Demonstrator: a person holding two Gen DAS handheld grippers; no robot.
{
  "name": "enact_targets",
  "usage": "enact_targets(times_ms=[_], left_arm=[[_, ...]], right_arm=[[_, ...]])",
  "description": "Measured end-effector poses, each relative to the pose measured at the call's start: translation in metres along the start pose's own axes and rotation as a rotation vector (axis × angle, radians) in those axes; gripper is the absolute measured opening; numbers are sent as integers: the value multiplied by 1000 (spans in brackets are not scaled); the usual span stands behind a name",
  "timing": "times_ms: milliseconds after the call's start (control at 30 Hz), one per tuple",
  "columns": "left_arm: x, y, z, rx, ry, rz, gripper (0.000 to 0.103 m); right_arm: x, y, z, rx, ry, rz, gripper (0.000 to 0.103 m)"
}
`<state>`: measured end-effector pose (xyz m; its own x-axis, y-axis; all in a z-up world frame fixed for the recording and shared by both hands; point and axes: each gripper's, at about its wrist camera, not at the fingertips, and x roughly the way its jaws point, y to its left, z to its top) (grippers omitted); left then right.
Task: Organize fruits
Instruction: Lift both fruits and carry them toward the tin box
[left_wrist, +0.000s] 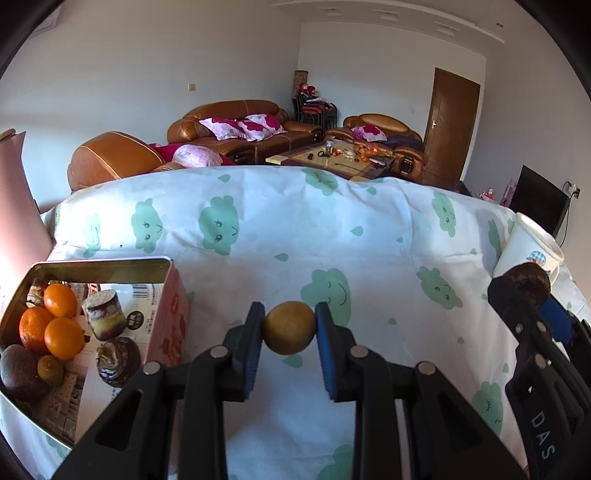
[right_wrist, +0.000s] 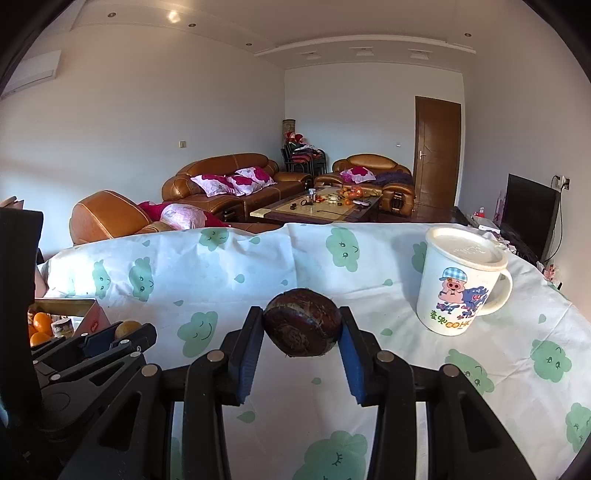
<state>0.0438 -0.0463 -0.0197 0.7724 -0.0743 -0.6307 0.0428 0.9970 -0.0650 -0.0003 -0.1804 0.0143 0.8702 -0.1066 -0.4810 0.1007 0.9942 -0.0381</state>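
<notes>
My left gripper (left_wrist: 289, 328) is shut on a small yellow-brown round fruit (left_wrist: 289, 328), held above the cloud-print cloth. To its left an open pink tin box (left_wrist: 168, 317) holds three oranges (left_wrist: 62, 338), a small greenish fruit (left_wrist: 50, 369), dark brown fruits (left_wrist: 118, 362) and a cut sugarcane piece (left_wrist: 105, 319). My right gripper (right_wrist: 301, 328) is shut on a dark brown round fruit (right_wrist: 301, 326); it also shows at the right of the left wrist view (left_wrist: 528, 286). The left gripper (right_wrist: 122, 332) and the tin (right_wrist: 92, 317) show at the left of the right wrist view.
A lidded white cartoon mug (right_wrist: 461, 284) stands on the cloth at the right, also in the left wrist view (left_wrist: 528, 243). The table is covered by a white cloth with green clouds (left_wrist: 369, 229). Behind are brown sofas (left_wrist: 240, 125), a coffee table (right_wrist: 321, 206) and a monitor (right_wrist: 528, 210).
</notes>
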Motion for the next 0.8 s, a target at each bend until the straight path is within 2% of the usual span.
enact_targets(times_ms=[300, 800], left_arm=[[-16, 8, -11, 0, -18, 12, 29], [-39, 9, -25, 57, -53, 20, 29]], right_arm=[[-8, 5, -4, 3, -4, 26, 42], [-31, 8, -18, 51, -5, 77, 42]])
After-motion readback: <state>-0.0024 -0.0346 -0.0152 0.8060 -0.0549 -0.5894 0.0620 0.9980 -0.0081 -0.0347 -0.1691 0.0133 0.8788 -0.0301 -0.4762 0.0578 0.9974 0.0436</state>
